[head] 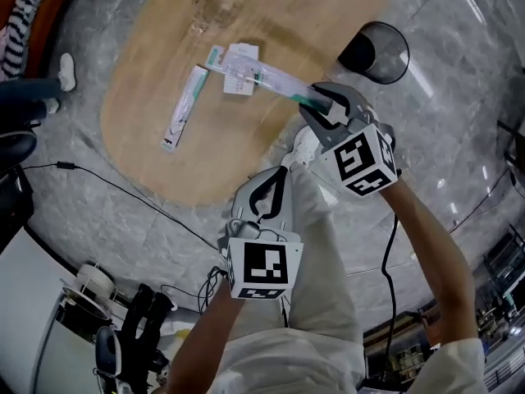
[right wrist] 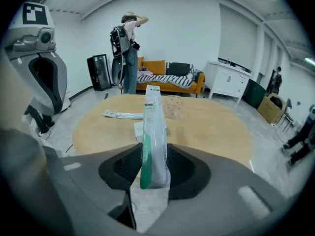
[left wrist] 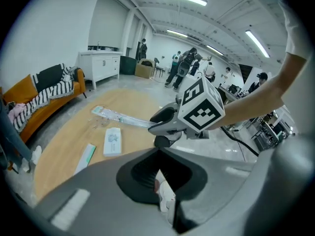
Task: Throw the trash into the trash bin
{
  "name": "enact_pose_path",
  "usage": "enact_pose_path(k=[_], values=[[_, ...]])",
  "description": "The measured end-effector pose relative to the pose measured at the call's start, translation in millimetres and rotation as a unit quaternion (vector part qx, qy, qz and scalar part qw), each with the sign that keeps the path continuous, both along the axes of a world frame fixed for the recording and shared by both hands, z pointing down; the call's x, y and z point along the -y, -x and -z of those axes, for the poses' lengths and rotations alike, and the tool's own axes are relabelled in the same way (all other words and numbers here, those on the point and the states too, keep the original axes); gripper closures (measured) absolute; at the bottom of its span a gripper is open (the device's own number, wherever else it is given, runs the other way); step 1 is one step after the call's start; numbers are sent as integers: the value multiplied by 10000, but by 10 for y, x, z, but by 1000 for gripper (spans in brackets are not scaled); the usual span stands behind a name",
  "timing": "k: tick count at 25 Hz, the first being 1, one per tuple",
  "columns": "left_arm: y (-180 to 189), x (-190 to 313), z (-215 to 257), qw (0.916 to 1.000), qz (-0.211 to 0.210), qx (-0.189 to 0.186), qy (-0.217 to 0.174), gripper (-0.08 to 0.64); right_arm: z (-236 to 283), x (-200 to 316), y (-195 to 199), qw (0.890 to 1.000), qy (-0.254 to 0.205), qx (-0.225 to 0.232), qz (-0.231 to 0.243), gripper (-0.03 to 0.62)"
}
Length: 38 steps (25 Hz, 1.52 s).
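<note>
Right gripper view shows the right gripper (right wrist: 154,154) with fingers clamped on only 1 end of the long wrapper (right wrist: 152,117), so swinging toward the trash bin (head: 376,52) at 1 o'clock could flick it loose over the surface (head: 328,6), while the left gripper (head: 281,172) hangs with fingers together, empty.

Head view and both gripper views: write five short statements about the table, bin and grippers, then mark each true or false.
1. The right gripper is shut on a long plastic packet. True.
2. The trash bin stands on the table. False: it stands on the floor beside the table.
3. A second long packet lies on the table. True.
4. The held packet is inside the bin. False: it hangs over the table in the right gripper.
5. The left gripper holds a small white packet. False: it holds nothing; the white packet lies on the table.
</note>
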<state>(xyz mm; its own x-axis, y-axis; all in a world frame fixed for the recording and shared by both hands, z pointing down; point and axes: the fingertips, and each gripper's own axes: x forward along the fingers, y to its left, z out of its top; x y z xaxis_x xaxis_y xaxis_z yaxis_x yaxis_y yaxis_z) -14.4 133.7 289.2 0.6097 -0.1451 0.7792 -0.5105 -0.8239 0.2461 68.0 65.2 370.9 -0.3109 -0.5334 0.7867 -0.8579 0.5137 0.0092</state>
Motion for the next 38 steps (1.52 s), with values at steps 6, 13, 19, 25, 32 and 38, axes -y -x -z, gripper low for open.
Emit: enact_pose_path(k=[6,13,19,25,32,38], values=[[-422,-125,-39,9993,-378,-29,-7,560,-32,-168,-622,9969,-65,-46,-777,417],[-885,-125,-190,9978,-664,-30,5,560,-160,-434,-1211,9882,42,-71,-1531,417],[-1248,-164,-356,9960,-891,70,42,560,-367,-642,-1683,9770,198,-37,-2122,416],[-1577,-243,-552,9946,-1022,121,129,560,-617,-834,-2125,9628,341,-103,-2678,416],[-1938,-328,-766,9922,-1220,124,206,560,-1115,-1153,-2561,9414,841,-137,-3264,416],[-2082,-454,-990,9906,-1299,201,373,560,-1658,-1431,-2824,9193,1396,-251,-3670,416]])
